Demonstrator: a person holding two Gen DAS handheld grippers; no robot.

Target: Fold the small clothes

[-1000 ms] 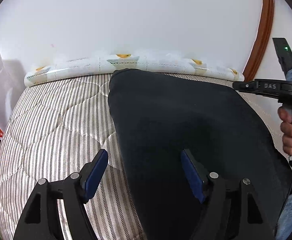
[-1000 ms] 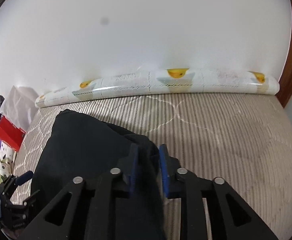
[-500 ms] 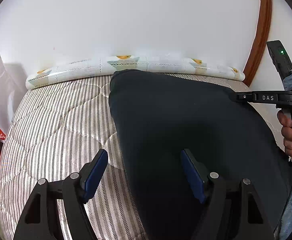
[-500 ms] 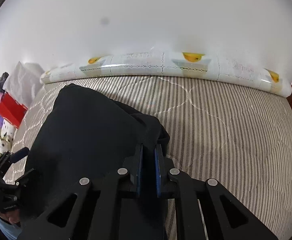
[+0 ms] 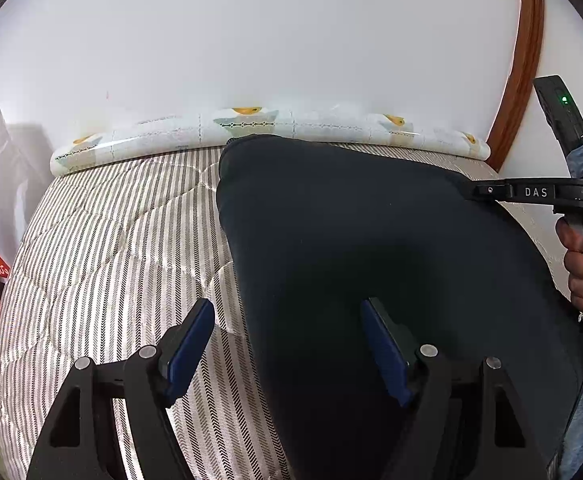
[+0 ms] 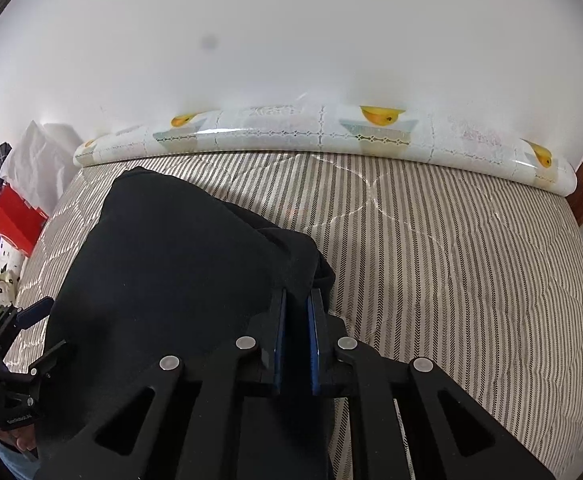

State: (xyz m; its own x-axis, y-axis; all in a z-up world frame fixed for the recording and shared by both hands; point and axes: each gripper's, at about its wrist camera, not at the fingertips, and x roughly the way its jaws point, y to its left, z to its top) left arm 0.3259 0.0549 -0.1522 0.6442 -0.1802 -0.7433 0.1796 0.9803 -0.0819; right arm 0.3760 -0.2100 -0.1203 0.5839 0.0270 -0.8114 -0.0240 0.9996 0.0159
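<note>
While black garment (image 5: 363, 248) lies spread on striped mattress (image 5: 107, 240), right gripper (image 6: 296, 320) pinches its bunched right edge; left gripper (image 5: 287, 344) hangs wide apart, straddling left edge, gripping nothing. Step, likely: securing corners for fold. Next: left closes on cloth edge.

Cloth, plastic and wood surfaces

The dark garment (image 5: 371, 232) is matt soft cloth; the mattress (image 5: 111, 248) is quilted striped fabric; the bolster (image 6: 331, 136) at 12 o'clock looks glossy, like plastic; the gripper pads (image 5: 187, 344) are smooth blue; the trim (image 5: 519, 60) is polished wood.
</note>
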